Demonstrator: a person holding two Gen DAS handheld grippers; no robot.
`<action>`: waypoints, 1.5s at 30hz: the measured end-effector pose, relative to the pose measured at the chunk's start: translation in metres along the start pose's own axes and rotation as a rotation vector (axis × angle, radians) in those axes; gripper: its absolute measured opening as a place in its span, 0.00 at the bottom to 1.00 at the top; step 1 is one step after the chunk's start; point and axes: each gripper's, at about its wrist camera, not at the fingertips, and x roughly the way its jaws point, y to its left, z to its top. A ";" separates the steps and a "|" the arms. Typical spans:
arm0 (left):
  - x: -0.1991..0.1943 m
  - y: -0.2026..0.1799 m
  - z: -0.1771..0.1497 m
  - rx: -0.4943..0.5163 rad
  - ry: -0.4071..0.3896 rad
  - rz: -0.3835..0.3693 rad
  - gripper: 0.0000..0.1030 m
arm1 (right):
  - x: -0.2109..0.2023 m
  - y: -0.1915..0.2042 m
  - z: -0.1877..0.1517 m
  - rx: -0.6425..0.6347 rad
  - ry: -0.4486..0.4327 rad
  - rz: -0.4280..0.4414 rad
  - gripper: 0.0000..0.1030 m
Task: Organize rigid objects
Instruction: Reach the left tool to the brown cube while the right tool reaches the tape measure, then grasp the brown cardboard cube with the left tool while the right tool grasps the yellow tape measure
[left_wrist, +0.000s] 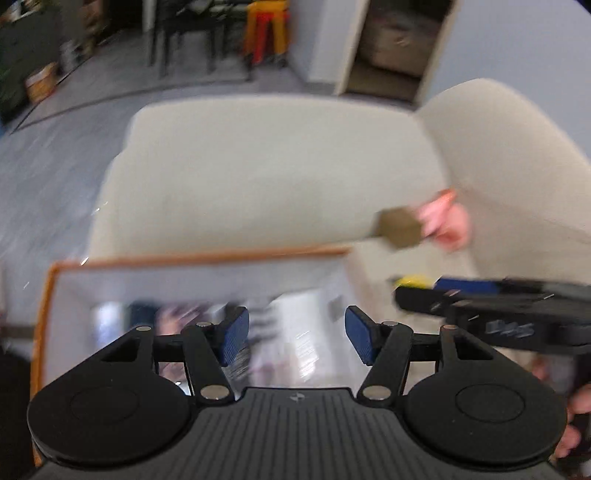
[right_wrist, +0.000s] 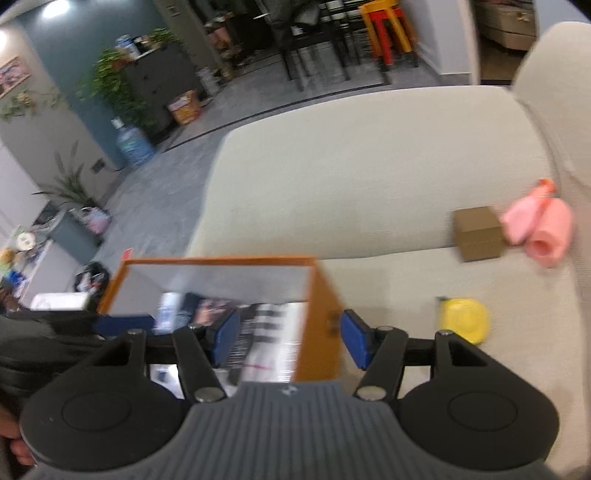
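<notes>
Jaws of the left gripper (left_wrist: 296, 338) stood apart and empty over an orange-rimmed clear plastic box (right_wrist: 317, 295) at the front edge of the beige sofa seat (right_wrist: 369, 166). Right gripper (right_wrist: 286, 338) jaws were released too, straddling the box's right wall. A small brown cardboard box (right_wrist: 478, 232), pink rolled items (right_wrist: 539, 225) and a yellow round object (right_wrist: 465, 319) lay toward the seat's right edge.

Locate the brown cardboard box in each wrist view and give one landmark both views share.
Left wrist: brown box at right of centre, blurred, on the sofa beside the pink items.
Right wrist: box at the right, on the sofa, left of the pink items.
Shared landmark: the orange-framed bin below centre.
</notes>
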 end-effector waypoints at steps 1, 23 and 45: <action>0.002 -0.008 0.005 0.017 -0.012 -0.016 0.69 | -0.002 -0.009 0.001 0.014 -0.006 -0.022 0.59; 0.201 -0.139 0.094 0.031 0.081 -0.057 0.85 | 0.082 -0.204 0.039 0.338 0.021 -0.274 0.24; 0.249 -0.147 0.082 0.020 0.220 0.042 0.73 | 0.124 -0.208 0.045 0.285 -0.031 -0.220 0.18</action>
